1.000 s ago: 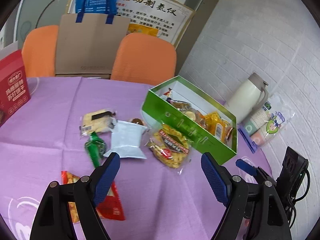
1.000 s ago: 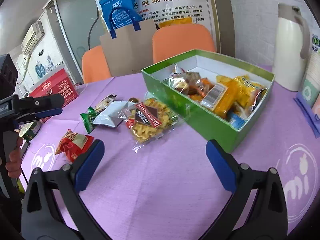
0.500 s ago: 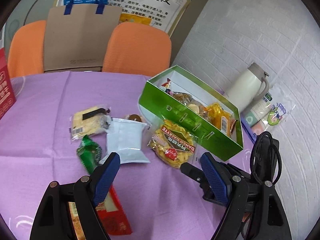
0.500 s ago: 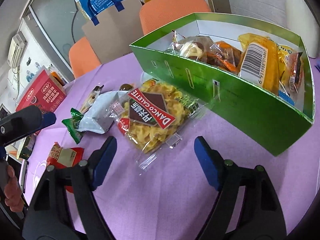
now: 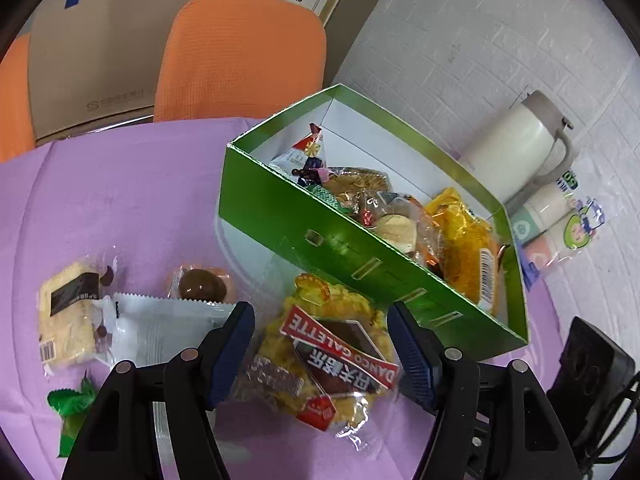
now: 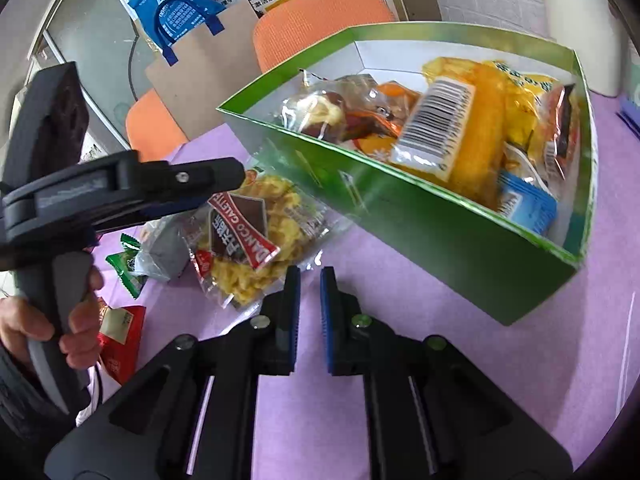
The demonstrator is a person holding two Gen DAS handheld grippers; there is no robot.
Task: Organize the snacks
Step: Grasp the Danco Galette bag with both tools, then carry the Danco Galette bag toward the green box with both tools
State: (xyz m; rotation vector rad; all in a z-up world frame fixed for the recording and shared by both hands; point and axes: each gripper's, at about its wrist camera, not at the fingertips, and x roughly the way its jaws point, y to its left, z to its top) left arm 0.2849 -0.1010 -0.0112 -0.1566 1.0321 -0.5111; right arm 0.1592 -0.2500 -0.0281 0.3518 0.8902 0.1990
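A clear bag of yellow Danco Galette biscuits (image 5: 332, 352) lies on the purple tablecloth against the front wall of the green box (image 5: 360, 268). My left gripper (image 5: 319, 316) hangs over the bag with its jaws closing. The bag sits between the blue pads, which stand clear of its sides. In the right wrist view the same bag (image 6: 248, 232) lies just beyond my right gripper (image 6: 310, 276). That gripper is shut to a thin slit, with nothing seen in it. The green box (image 6: 420, 220) holds several wrapped snacks. The left gripper (image 6: 222, 188) reaches in from the left, held by a hand (image 6: 76, 320).
Loose on the cloth lie a white packet (image 5: 160, 320), a yellow cake packet (image 5: 68, 312), a wrapped chocolate ball (image 5: 202, 286), a green candy (image 5: 72, 404) and a red packet (image 6: 120, 332). A white thermos (image 5: 516, 152) and sleeved cups (image 5: 560, 224) stand behind the box. Orange chairs (image 5: 240, 52) face the table.
The left gripper came forward and down over the biscuit bag and its jaws narrowed. The right gripper moved in toward the bag and box, rolled, and went from wide open to shut.
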